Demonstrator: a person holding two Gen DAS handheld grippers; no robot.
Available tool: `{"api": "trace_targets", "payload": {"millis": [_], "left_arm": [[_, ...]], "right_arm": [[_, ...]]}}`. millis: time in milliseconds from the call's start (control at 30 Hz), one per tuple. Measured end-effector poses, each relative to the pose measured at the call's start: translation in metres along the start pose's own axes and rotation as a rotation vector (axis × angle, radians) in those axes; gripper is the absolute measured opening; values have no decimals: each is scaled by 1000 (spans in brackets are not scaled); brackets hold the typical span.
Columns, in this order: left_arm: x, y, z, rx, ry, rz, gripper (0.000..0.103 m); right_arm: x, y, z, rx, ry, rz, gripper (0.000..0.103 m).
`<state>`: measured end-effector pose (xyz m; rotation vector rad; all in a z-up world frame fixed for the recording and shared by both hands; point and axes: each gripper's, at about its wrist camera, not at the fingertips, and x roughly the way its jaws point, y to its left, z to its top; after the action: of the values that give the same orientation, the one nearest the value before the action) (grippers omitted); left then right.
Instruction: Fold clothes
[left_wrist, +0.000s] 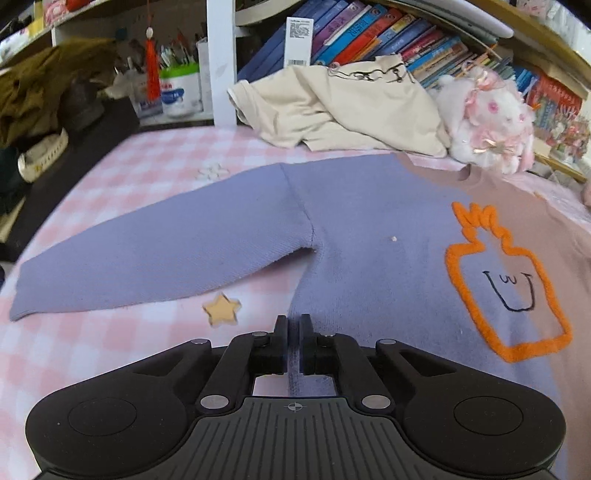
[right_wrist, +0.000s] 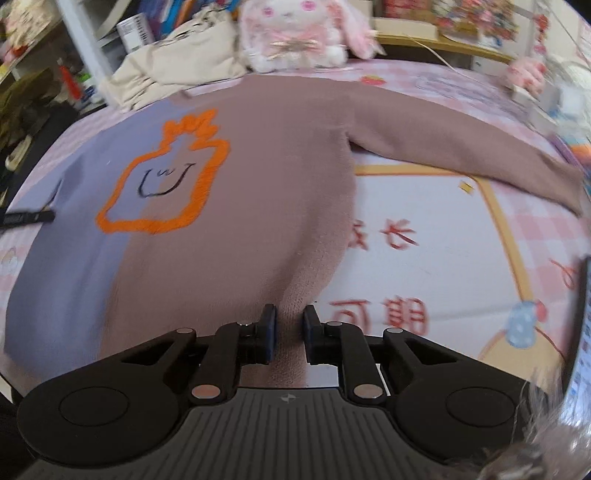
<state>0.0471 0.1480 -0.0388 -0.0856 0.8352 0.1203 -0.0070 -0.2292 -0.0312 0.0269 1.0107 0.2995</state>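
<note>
A two-tone sweater (left_wrist: 369, 236), lilac on one half and dusty pink on the other (right_wrist: 266, 155), lies flat on the pink checked bed with both sleeves spread out. An orange outlined figure with a face (left_wrist: 506, 288) sits on its chest. My left gripper (left_wrist: 293, 325) is shut on the lilac bottom hem near the left side seam. My right gripper (right_wrist: 290, 321) is closed on the pink bottom hem near the right side edge, with a fold of fabric between its fingers.
A crumpled beige garment (left_wrist: 343, 107) and a white-pink plush rabbit (right_wrist: 291, 33) lie at the far side of the bed, below bookshelves (left_wrist: 388, 33). A wooden star (left_wrist: 221, 308) lies by the left sleeve. A printed mat (right_wrist: 436, 258) lies under the right sleeve.
</note>
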Motion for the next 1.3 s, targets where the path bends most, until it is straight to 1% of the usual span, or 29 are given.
{"api": "trace_targets", "payload": {"millis": [33, 67, 133, 200, 233, 267, 333, 367, 400, 433, 500, 667, 867, 933, 967, 1000, 1033, 1100, 1167, 1300], "left_arm": [[1, 2, 2, 1, 2, 2, 6], [0, 4, 2, -2, 9, 7, 13], [-1, 7, 1, -10, 21, 18, 16], [-7, 9, -4, -14, 29, 14, 26], [-11, 8, -8, -15, 32, 6, 36], [-15, 8, -13, -16, 35, -3, 43], [-24, 7, -21, -17, 41, -19, 45], [-27, 6, -27, -13, 45, -27, 45], [-31, 4, -32, -9, 49, -33, 45], [-34, 2, -36, -10, 47, -26, 45], [-38, -1, -42, -20, 44, -13, 45], [-44, -7, -47, -40, 47, -8, 45], [-47, -10, -52, -46, 47, -14, 43], [-48, -11, -51, -50, 49, -21, 35], [-47, -12, -51, -43, 50, -33, 24], [-47, -12, -50, -36, 50, -44, 18], [-45, -11, -49, -33, 51, -50, 10], [-43, -10, -46, -26, 52, -63, 8], [-41, -11, -44, -2, 46, -49, 8], [-39, -12, -43, 1, 42, -28, 7]], "right_arm": [[1, 3, 0, -13, 0, -3, 14], [2, 6, 1, -25, 0, -7, 14], [2, 10, 1, -39, -1, -13, 17], [2, 7, 0, -21, -4, -12, 21], [1, 7, 0, -16, -5, -9, 23], [1, 6, -1, -12, -7, -6, 24], [1, 6, -1, -21, -10, -9, 25], [1, 7, -1, -30, -11, -11, 25], [2, 8, -1, -39, -13, -14, 22], [2, 8, -1, -48, -15, -13, 17], [4, 7, 1, -57, -20, -9, 16], [8, 4, 7, -59, -39, -43, 15], [7, 6, 4, -69, -36, -41, 15], [6, 7, 2, -71, -37, -36, 15], [5, 7, 1, -71, -38, -35, 15], [5, 7, 1, -70, -42, -35, 15], [5, 7, 1, -69, -44, -35, 15], [6, 7, 1, -67, -44, -34, 15], [6, 7, 2, -67, -41, -26, 15], [5, 14, -1, -82, -40, -22, 16]]}}
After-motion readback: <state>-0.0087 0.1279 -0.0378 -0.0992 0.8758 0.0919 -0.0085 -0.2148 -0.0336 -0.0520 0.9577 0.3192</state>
